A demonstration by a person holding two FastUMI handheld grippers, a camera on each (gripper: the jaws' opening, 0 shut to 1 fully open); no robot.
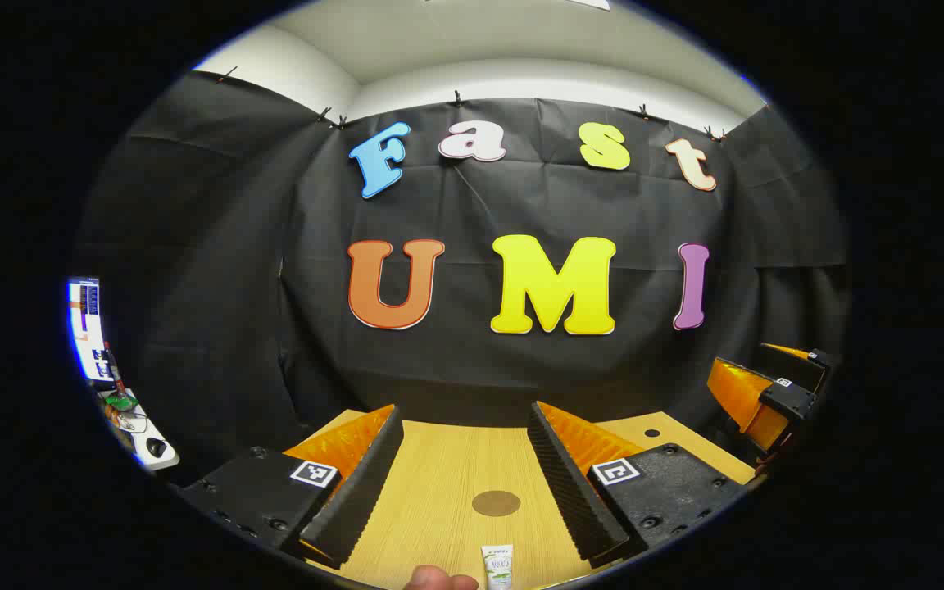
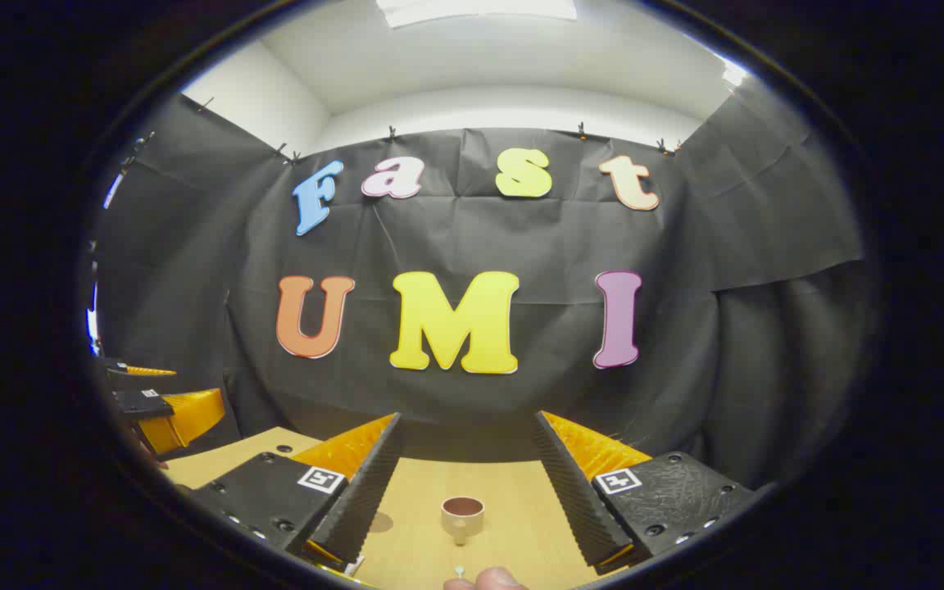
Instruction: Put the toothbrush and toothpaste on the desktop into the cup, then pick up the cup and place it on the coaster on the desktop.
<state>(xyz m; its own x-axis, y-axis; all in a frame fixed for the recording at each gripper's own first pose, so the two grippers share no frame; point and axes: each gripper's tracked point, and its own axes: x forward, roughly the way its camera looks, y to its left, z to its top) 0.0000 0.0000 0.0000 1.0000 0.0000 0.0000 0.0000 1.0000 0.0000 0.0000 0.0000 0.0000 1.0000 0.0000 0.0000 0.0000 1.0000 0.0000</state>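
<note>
- My left gripper (image 1: 465, 467) — fingers spread wide, nothing between them, held above the wooden tabletop (image 1: 447, 492).
- Coaster (image 1: 496, 502) — flat, round and brown, on the tabletop in the gap between my left fingers, in the left gripper view.
- Toothpaste (image 1: 498, 567) — a white tube with green print, lying on the tabletop nearer to me than the coaster, at the bottom edge of the left gripper view; partly cut off there.
- A bit of a hand (image 1: 439, 580) shows just left of the tube at that same edge.
- My right gripper (image 2: 465, 471) — fingers likewise wide apart and holding nothing, above the tabletop.
- Cup (image 2: 462, 516) — small, pale, dark inside, standing upright on the tabletop between my right fingers, touching neither.
- Toothbrush (image 2: 459, 571) — I can make out just a small pale tip on the tabletop, nearer than the cup; the rest is cut off at the edge.
- The right gripper also appears at the far right of the left gripper view, beyond the tabletop's corner.
- A side table (image 1: 140, 434) with small clutter stands at the far left of the left gripper view.
</note>
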